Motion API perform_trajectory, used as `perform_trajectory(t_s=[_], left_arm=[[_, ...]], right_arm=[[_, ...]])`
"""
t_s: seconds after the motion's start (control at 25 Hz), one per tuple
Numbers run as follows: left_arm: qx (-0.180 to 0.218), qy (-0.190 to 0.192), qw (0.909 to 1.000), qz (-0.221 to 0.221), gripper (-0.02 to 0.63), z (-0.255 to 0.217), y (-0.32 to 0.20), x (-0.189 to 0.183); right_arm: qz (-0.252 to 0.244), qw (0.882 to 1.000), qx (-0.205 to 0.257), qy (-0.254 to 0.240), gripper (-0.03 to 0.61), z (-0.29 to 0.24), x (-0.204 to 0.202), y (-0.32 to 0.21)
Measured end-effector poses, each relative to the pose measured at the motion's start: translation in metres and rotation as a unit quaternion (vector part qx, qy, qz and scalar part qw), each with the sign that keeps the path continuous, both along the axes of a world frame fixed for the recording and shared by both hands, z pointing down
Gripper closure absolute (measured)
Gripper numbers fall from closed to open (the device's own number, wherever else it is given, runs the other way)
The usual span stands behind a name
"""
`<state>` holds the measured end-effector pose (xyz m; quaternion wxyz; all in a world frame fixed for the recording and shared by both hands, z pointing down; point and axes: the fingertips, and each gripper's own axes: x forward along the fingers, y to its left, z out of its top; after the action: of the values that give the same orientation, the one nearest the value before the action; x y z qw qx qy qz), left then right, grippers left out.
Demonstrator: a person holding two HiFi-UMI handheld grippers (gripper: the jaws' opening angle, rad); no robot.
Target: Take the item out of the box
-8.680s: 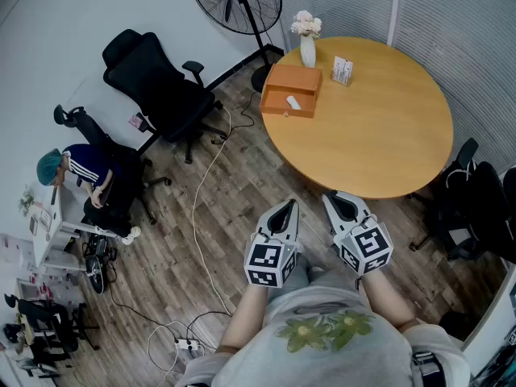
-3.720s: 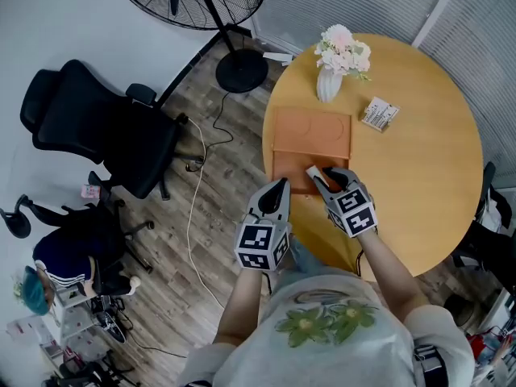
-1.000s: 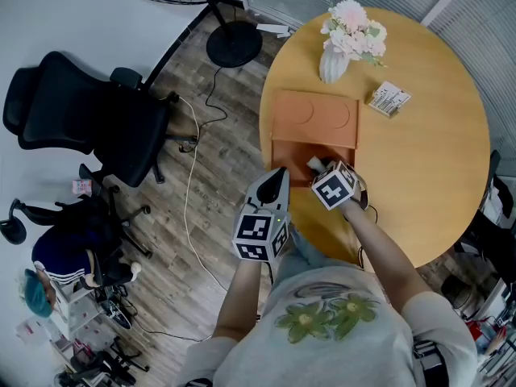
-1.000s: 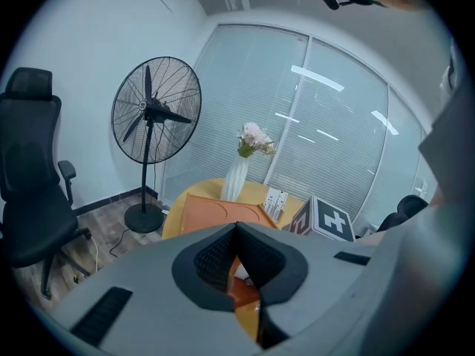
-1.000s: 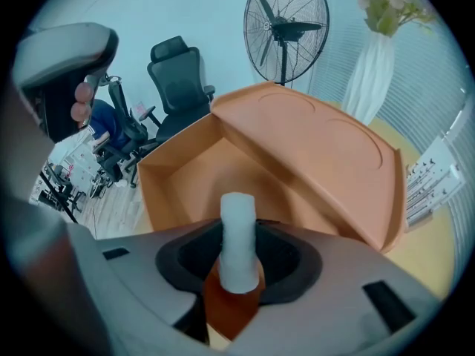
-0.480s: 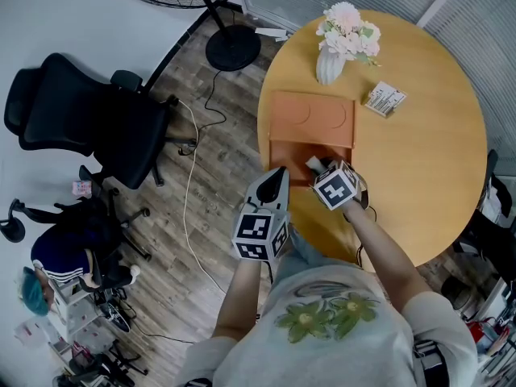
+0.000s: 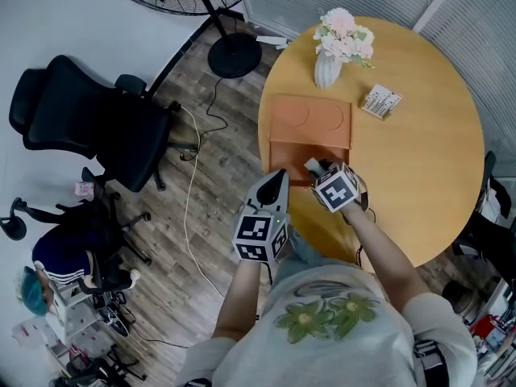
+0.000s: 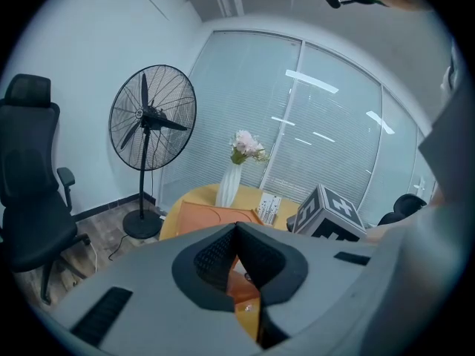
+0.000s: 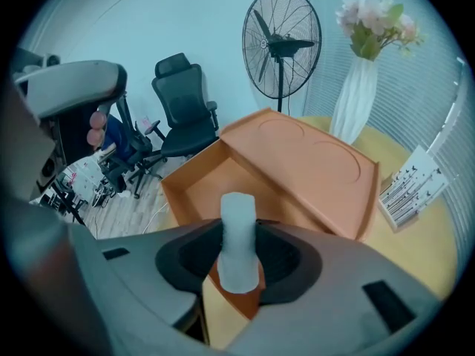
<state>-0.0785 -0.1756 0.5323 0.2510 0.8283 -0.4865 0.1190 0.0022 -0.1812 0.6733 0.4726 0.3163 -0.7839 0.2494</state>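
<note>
The right gripper (image 9: 239,267) has its fingers clamped on the white item (image 9: 237,225), low in frame centre over the open orange box (image 9: 297,162), and the left gripper (image 8: 239,232) has its fingers closed on nothing; a loose pinch or a knock against the box wall could drop it back inside.

The box (image 7: 310,123) looks matt, the table (image 7: 419,176) smooth wood, the vase (image 7: 326,71) glossy.

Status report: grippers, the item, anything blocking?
Right gripper shut on white item, over the open orange box. Left gripper shut, empty, beside the table. Nothing seen blocking the lift.
</note>
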Motion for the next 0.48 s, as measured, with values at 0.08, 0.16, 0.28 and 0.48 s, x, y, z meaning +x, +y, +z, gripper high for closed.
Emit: perform_trajectory(t_s=[0.08, 0.16, 0.28, 0.48], left_arm=[[0.002, -0.001, 1.0000, 0.001, 0.606, -0.002, 0.002, 0.001], [0.004, -0.002, 1.0000, 0.002, 0.606, -0.005, 0.004, 0.002], [0.007, -0.004, 1.0000, 0.004, 0.606, -0.010, 0.007, 0.003], [0.013, -0.011, 0.9998, 0.006, 0.606, -0.016, 0.013, 0.003]], right_arm=[[0.003, 1.000, 0.002, -0.006, 0.433, -0.003, 0.000, 0.002], [0.003, 1.000, 0.005, -0.011, 0.433, -0.008, 0.000, 0.003], [0.001, 1.000, 0.014, -0.015, 0.433, -0.017, 0.001, 0.003], [0.007, 0.999, 0.022, -0.029, 0.433, -0.029, 0.002, 0.006]])
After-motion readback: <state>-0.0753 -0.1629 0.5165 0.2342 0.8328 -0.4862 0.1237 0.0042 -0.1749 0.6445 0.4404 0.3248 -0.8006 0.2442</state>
